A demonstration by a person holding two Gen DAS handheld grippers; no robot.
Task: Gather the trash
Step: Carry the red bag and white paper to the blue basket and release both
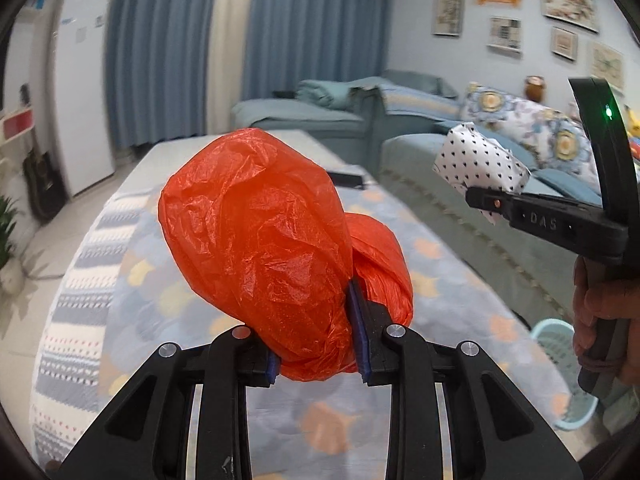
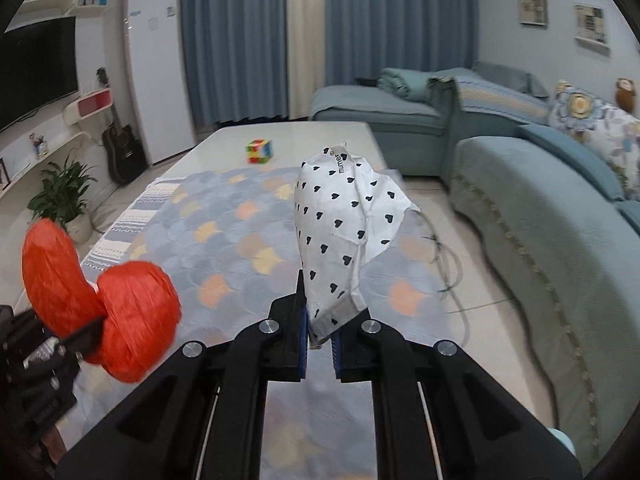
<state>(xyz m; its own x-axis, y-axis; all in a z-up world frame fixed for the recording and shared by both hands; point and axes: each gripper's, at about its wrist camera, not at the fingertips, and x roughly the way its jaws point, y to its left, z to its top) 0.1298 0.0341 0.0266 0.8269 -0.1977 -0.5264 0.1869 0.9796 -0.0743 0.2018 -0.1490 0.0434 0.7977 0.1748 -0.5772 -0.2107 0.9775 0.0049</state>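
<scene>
Orange plastic bag, crumpled, is pinched between the jaws of the left gripper and held above the patterned cloth on the counter. To its right, the right gripper has its jaws pinching a white wrapper with black hearts. A pale blue basket stands on the floor beside the sofa; its contents are not visible.

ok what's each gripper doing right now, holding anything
left gripper: shut on the red plastic bag
right gripper: shut on the white heart-print paper
</scene>
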